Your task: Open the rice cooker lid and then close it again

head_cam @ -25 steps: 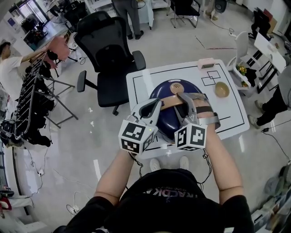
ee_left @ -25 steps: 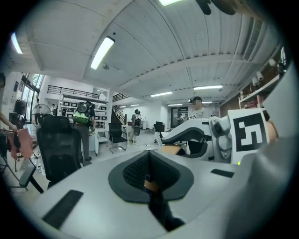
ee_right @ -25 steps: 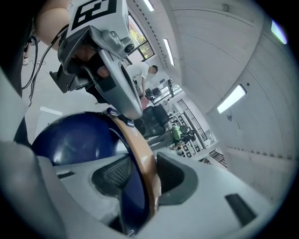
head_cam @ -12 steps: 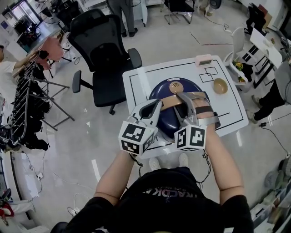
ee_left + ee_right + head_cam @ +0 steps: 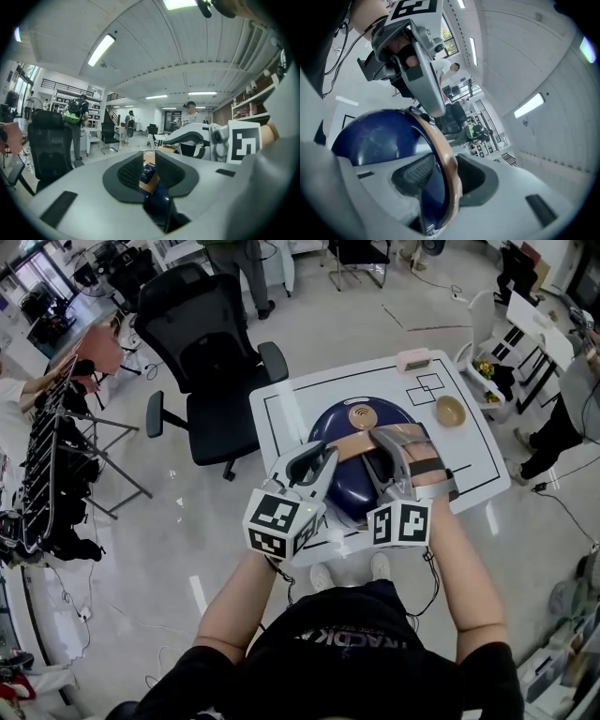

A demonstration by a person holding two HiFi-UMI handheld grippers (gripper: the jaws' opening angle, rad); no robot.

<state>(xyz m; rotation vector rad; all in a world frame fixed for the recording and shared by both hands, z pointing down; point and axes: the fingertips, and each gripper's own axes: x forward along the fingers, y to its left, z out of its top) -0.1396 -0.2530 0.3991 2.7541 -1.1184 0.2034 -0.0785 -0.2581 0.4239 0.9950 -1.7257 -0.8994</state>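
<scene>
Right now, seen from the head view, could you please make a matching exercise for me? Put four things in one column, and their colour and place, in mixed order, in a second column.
Things
1. rice cooker
2. bowl
3. box
4. office chair

Colour and place
A. pink, at the far edge of the table
B. black, on the floor, left of the table
C. dark blue, in the middle of the table
D. light brown, on the right part of the table

Pairs: 1-C, 2-D, 3-A, 4-B
</scene>
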